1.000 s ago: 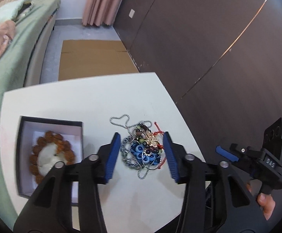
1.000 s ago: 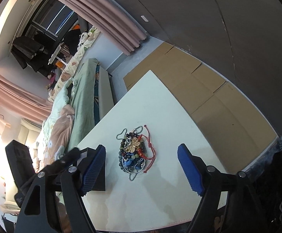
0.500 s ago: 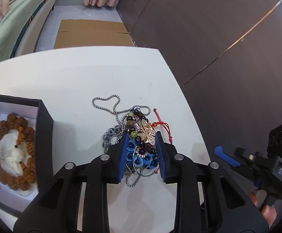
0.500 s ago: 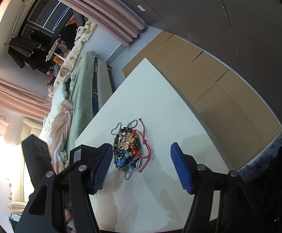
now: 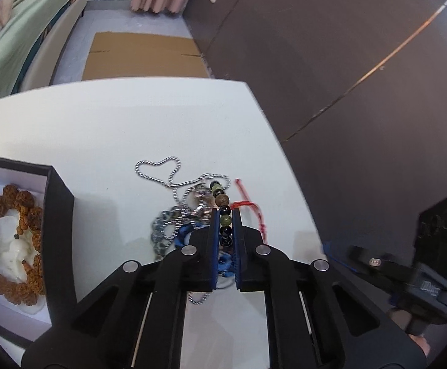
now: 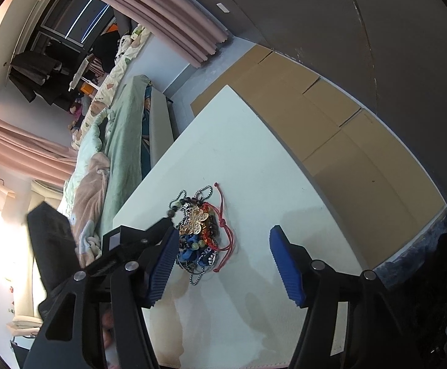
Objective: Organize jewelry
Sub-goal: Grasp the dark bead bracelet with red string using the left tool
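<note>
The white counter [image 5: 106, 129] carries everything, with a bed [image 6: 112, 141] beyond its far edge and flattened cardboard [image 5: 143, 55] on the floor. At the counter's left sits an open black box [image 5: 60, 203] lined in white; a brown seed-bead bracelet [image 5: 23, 203] already lies in it around a white cushion.

Just right of the box lies the tangled heap of jewelry [image 6: 200, 236]: a silver rope chain [image 5: 159, 169] looping out toward the far side, a red cord [image 5: 252, 209] on the right edge, blue pieces and a gold butterfly ornament [image 6: 196, 219] in the middle.

The left claw [image 5: 225, 218] is pressed together on a strand of dark and green round beads [image 5: 223, 212] that runs along the line of its fingers, away from the camera, on top of the heap. The right claw [image 6: 220, 246] stands apart and is closing, with the heap between its fingers but nearer the left one; its pads press on nothing.

The strand seems enmeshed with the chains, so lifting it will probably drag the others; the right claw is placed to pin them.
</note>
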Motion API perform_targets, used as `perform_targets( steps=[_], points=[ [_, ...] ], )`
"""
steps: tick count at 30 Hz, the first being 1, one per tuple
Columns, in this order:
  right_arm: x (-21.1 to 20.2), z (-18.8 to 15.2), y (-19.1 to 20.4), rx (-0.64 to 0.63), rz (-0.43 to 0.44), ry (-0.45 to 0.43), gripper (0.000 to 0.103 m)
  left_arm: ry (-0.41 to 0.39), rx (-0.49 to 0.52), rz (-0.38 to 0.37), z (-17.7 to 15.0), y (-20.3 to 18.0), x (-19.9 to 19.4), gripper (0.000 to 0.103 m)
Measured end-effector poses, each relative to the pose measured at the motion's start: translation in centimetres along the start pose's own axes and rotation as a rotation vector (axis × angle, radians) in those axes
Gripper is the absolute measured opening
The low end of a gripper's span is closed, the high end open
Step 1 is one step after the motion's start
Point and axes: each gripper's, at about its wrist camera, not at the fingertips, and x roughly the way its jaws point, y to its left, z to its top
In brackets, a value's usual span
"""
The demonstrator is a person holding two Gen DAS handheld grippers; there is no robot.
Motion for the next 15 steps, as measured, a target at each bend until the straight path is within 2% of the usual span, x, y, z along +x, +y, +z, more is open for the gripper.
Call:
perform_targets(
  steps=[3,15],
  points=[
    [0.8,-0.2,0.4,-0.010,-0.006,0.017,0.053,-0.017,0.015,-0.021,0.1,-0.4,-1.3,0.008],
    [3.6,-0.2,1.9,-0.020,0.009,0.051,0.053,-0.042,-0.004,-0.079,0.8,0.7,-3.8,0.008]
  ],
)
